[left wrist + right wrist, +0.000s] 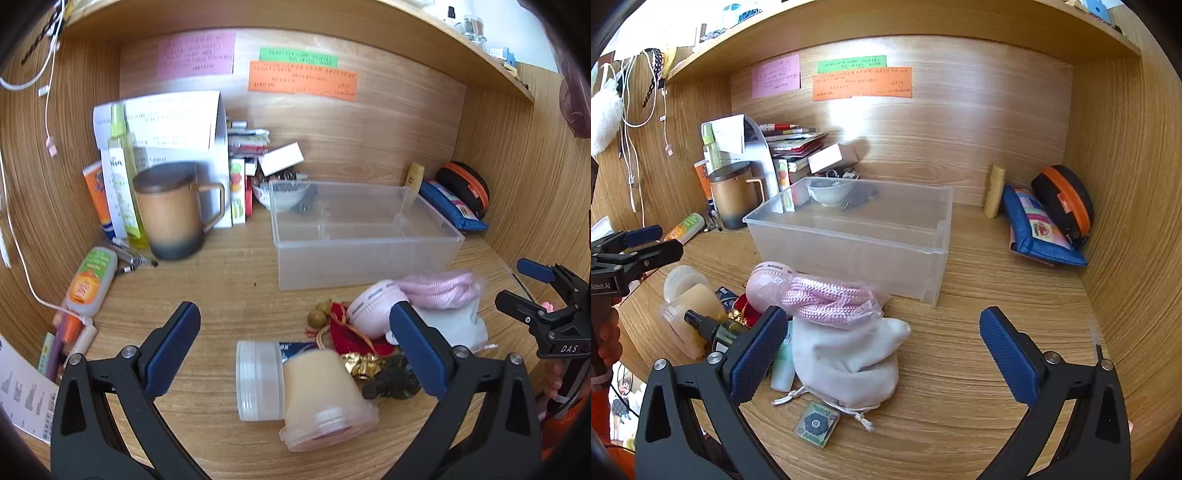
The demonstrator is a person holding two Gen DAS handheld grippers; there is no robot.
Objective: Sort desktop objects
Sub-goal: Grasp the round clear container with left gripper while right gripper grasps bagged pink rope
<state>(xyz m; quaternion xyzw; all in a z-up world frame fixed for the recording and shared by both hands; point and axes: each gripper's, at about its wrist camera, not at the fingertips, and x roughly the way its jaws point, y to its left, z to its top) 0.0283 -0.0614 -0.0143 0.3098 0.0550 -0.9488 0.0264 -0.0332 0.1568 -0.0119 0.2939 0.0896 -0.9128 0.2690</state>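
Sorting looked barely begun: the clear plastic bin (849, 236) stood on the wooden counter (979, 350) apparently with nothing in it, while the loose things lay heaped just in front of it. The left gripper (295, 350) hung wide open over a frosted, ribbed-lid jar (303, 387) lying on its side, holding nothing; the right gripper (882, 354) was likewise spread wide, empty, above a soft white drawstring pouch (849, 358). On the pouch rested a pink braided cord in crinkly clear wrap (831, 299), beside a smooth pink rounded gadget (768, 280) and a dark spray bottle (713, 326). The next move probably called for lowering one gripper squarely around a single item; the jar's slick, tapered wall could slip or roll.
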